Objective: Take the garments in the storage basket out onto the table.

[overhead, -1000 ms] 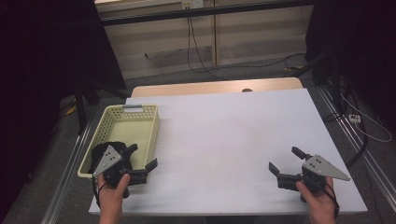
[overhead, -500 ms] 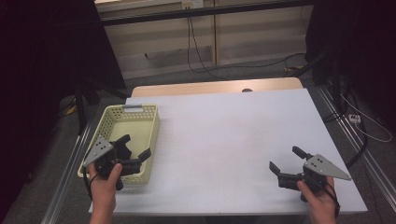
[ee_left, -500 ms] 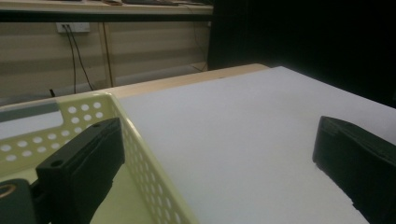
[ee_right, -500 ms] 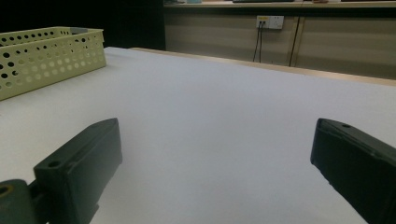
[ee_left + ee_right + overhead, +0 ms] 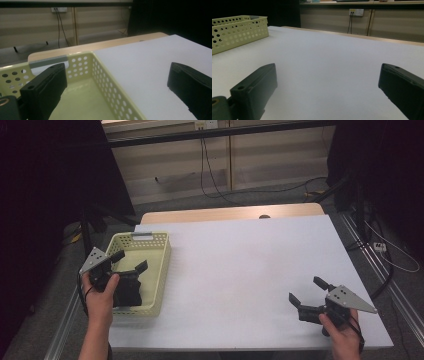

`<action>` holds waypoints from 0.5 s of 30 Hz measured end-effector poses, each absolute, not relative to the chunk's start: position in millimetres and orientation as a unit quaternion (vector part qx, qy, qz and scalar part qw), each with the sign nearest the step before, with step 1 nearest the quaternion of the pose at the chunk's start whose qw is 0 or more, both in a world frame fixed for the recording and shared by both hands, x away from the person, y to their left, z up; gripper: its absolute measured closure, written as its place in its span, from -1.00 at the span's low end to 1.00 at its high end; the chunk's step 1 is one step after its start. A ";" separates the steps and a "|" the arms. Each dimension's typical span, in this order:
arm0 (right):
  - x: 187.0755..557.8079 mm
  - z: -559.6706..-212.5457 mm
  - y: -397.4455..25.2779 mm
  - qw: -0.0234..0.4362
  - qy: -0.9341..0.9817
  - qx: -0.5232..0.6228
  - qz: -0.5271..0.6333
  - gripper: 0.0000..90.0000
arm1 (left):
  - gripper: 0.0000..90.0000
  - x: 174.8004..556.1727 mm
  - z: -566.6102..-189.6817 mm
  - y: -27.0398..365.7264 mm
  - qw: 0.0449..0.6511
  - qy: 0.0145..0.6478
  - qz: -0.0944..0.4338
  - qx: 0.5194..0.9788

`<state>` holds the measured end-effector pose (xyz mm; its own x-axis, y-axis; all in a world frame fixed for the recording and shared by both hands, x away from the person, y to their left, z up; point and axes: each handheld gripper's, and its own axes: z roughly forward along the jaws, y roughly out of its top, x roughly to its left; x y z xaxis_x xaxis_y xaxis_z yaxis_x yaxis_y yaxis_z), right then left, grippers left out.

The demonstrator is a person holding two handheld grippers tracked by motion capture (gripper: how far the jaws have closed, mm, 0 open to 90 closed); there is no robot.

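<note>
A pale yellow perforated basket [image 5: 161,265] stands at the left of the white table [image 5: 240,255]. My left gripper [image 5: 131,261] hovers open over the basket's near half, jaws pointing toward its far right. A dark object [image 5: 129,294] lies in the basket's near end; I cannot tell what it is. In the left gripper view the left gripper [image 5: 116,72] straddles the basket's right wall [image 5: 105,75] with nothing between its jaws. My right gripper [image 5: 306,289] rests open near the table's front right corner. In the right gripper view the right gripper [image 5: 327,70] faces bare tabletop, with the basket [image 5: 237,30] far to the left.
A wooden strip [image 5: 230,213] runs along the table's far edge. Cables [image 5: 210,175] hang and trail on the floor behind, below a wall socket [image 5: 206,125]. Dark curtains stand at both sides. Metal rails [image 5: 400,295] run beside the table.
My left gripper has moved left and away from the front edge, from beside the basket's near right corner to over the basket. The right gripper has stayed put.
</note>
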<state>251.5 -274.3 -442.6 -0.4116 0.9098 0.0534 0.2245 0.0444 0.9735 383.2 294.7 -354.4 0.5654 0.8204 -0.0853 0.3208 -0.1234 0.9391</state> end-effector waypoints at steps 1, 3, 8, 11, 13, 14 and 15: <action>251.6 -442.6 -274.5 0.320 0.648 0.438 0.534 -0.97 | -0.94 389.9 -358.8 297.7 0.522 0.413 0.231 0.710; 251.7 -442.6 -274.6 0.319 0.649 0.438 0.534 -0.97 | -0.94 396.0 -363.6 299.9 0.514 0.424 0.229 0.709; 251.9 -443.0 -275.5 0.320 0.648 0.438 0.534 -0.97 | -0.93 408.4 -373.2 304.3 0.499 0.434 0.233 0.712; 252.0 -443.1 -275.4 0.320 0.648 0.438 0.534 -0.97 | -0.93 414.7 -380.7 307.6 0.493 0.446 0.232 0.710; 252.1 -443.2 -275.1 0.320 0.649 0.438 0.534 -0.97 | -0.93 419.3 -386.6 309.6 0.475 0.452 0.231 0.718; 252.3 -443.1 -274.8 0.318 0.650 0.437 0.534 -0.97 | -0.93 422.1 -390.2 310.2 0.464 0.456 0.228 0.725; 252.4 -443.2 -274.9 0.319 0.650 0.437 0.534 -0.97 | -0.93 425.6 -395.0 310.1 0.455 0.462 0.222 0.729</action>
<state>252.4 -274.9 -443.2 -0.4149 0.9084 0.0524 0.2269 0.0475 0.9728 425.6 310.1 -395.0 0.4751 0.8746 -0.0971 0.4716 -0.1599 0.8672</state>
